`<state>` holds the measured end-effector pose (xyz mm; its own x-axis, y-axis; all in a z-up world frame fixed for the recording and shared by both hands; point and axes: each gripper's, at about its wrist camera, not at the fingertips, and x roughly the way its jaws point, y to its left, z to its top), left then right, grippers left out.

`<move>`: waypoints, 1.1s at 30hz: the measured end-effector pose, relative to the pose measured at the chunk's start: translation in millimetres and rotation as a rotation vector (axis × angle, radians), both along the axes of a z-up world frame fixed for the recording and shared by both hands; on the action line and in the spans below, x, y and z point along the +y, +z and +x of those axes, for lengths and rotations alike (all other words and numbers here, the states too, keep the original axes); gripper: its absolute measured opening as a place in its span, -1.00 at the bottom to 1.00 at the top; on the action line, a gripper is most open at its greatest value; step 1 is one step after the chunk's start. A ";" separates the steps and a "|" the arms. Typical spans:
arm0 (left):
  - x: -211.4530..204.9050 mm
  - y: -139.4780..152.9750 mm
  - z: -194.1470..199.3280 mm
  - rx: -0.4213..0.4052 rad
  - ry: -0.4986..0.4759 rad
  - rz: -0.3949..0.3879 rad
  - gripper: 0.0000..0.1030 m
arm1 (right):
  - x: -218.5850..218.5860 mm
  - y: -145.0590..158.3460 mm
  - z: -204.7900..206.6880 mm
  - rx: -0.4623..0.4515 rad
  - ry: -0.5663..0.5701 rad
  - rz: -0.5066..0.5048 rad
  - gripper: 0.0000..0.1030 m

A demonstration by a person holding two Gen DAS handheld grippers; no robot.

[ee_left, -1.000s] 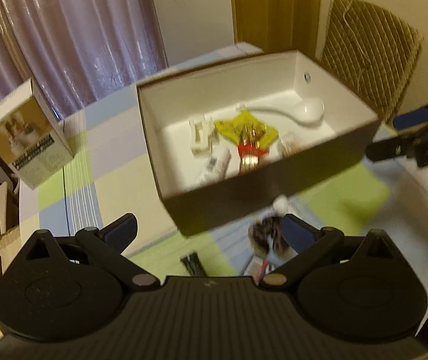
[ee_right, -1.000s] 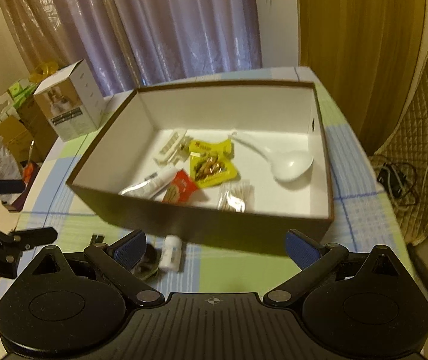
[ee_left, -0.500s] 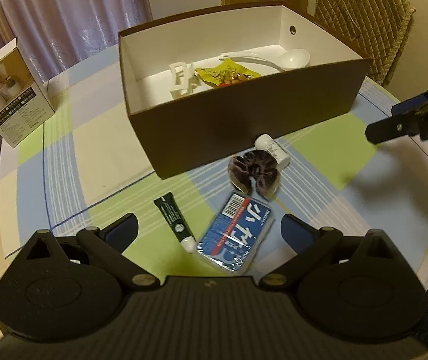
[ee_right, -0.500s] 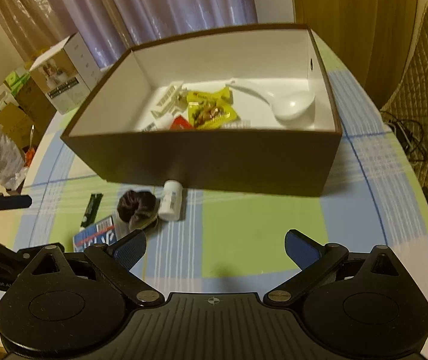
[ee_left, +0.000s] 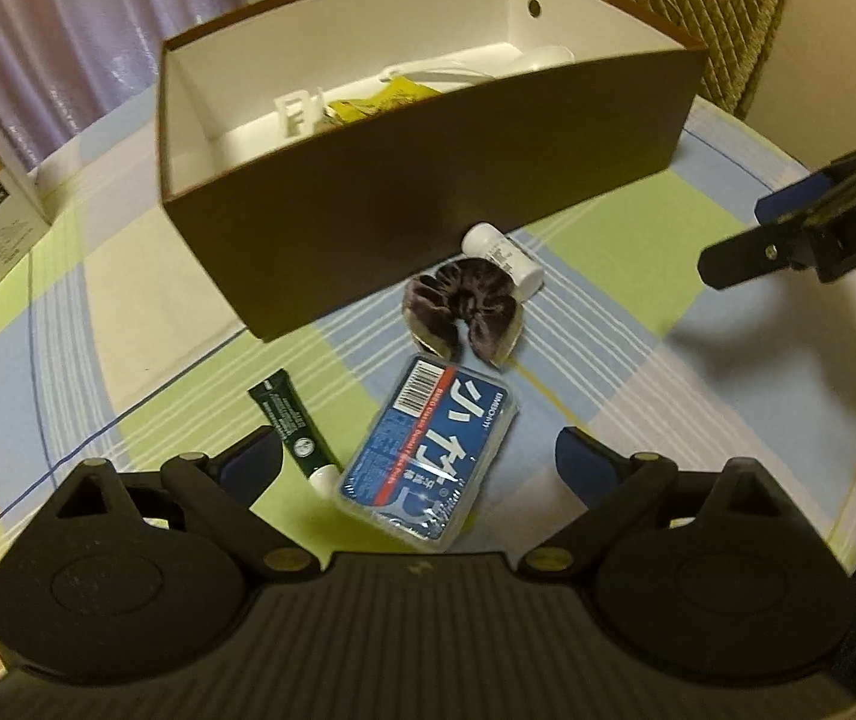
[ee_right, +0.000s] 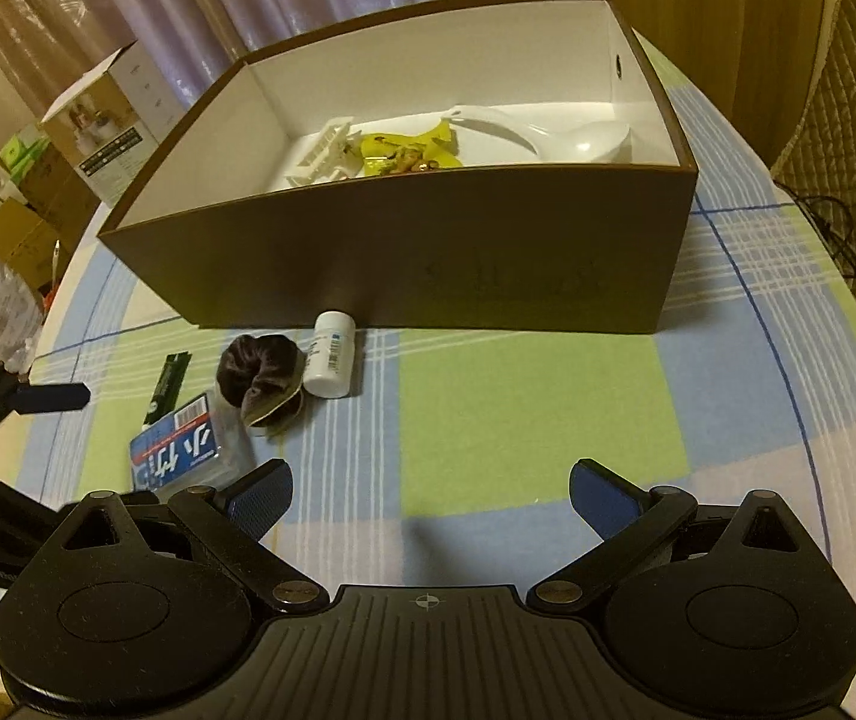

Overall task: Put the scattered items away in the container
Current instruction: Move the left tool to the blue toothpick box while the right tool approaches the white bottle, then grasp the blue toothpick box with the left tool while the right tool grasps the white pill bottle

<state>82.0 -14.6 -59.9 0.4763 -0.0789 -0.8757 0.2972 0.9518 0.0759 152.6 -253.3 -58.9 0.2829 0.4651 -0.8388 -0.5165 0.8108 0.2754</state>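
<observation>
The brown box (ee_right: 487, 264) is already holding a white ladle (ee_right: 565, 135), a yellow snack packet (ee_right: 404, 150) and a white plastic piece (ee_right: 323, 153). Four things are still waiting on the checked tablecloth (ee_right: 535, 414), near its front wall: a white bottle (ee_left: 502, 253), a dark scrunchie (ee_left: 463, 315), a green tube (ee_left: 296, 429) and a blue case (ee_left: 428, 456) with large white Japanese characters. The left gripper (ee_left: 419, 462), released and empty, is hovering over the case; the right gripper (ee_right: 430, 495) is also spread wide, holding nothing.
</observation>
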 end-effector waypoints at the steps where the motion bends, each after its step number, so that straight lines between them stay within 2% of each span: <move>1: -0.7 -2.8 1.6 0.007 -0.007 0.003 0.85 | -0.9 -2.1 1.4 0.004 -0.008 0.003 1.00; 10: -6.5 -20.6 18.5 0.028 -0.100 0.031 0.76 | -3.3 -16.0 14.5 0.061 -0.015 -0.002 1.00; 13: -7.4 -27.2 25.4 0.046 -0.111 0.017 0.73 | -1.6 -17.9 17.3 0.080 -0.004 0.006 1.00; 16: -7.8 -35.0 28.9 0.065 -0.115 0.001 0.43 | 2.2 -18.4 18.6 0.080 0.002 0.013 1.00; 18: -7.3 -40.5 29.3 0.082 -0.101 -0.005 0.21 | 6.5 -19.3 19.6 0.072 -0.001 0.013 1.00; 21: -5.1 -43.4 24.3 0.090 -0.083 -0.023 0.08 | 13.8 -21.1 20.8 0.051 -0.008 0.033 1.00; 28: 9.6 -42.4 8.2 0.091 0.018 -0.044 0.06 | 42.0 -27.3 31.3 -0.004 -0.028 0.078 1.00; 29: 13.1 -42.2 6.4 0.092 0.036 -0.047 0.06 | 46.6 -27.8 32.2 -0.008 -0.020 0.084 0.91; 30: 16.2 -42.1 5.0 0.093 0.050 -0.049 0.06 | 51.5 -28.9 33.5 -0.006 -0.007 0.090 0.49; 31: 18.9 -42.1 3.9 0.094 0.063 -0.048 0.06 | 56.0 -31.0 35.6 0.007 0.002 0.092 0.35; 33: 24.0 -41.9 2.6 0.094 0.086 -0.050 0.06 | 62.6 -36.0 38.6 0.020 -0.011 0.087 0.34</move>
